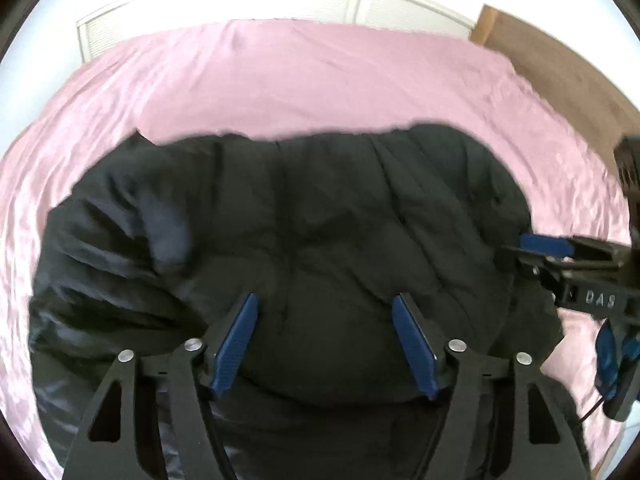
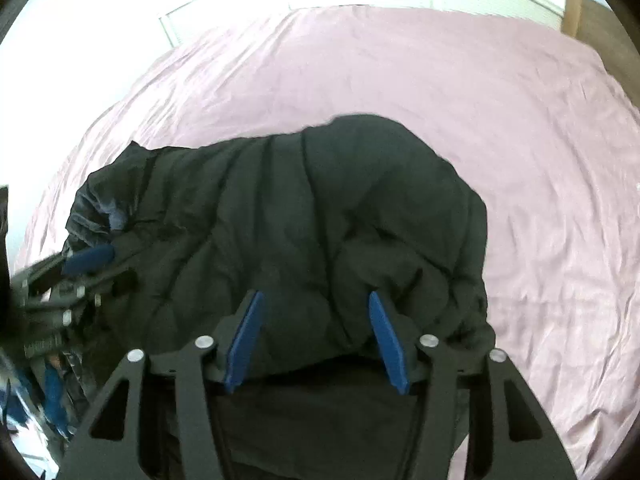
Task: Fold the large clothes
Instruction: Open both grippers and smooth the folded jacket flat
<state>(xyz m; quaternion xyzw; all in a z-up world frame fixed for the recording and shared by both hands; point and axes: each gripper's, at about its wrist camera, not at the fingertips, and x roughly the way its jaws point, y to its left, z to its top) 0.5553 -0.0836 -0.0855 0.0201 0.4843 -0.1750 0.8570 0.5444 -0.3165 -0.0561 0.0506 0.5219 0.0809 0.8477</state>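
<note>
Black jacket (image 1: 304, 232), centre frame on the pink sheet (image 1: 304, 80), lies bunched and seemingly only partly folded; left gripper (image 1: 324, 344) and right gripper (image 2: 316, 340) hover above, jaws apart, gripping nothing.

Puffy black quilted jacket (image 1: 304, 220) with slight sheen lies on wrinkled pink cloth bedsheet (image 1: 280, 76); fingers (image 1: 236, 344) carry ribbed blue pads.
</note>
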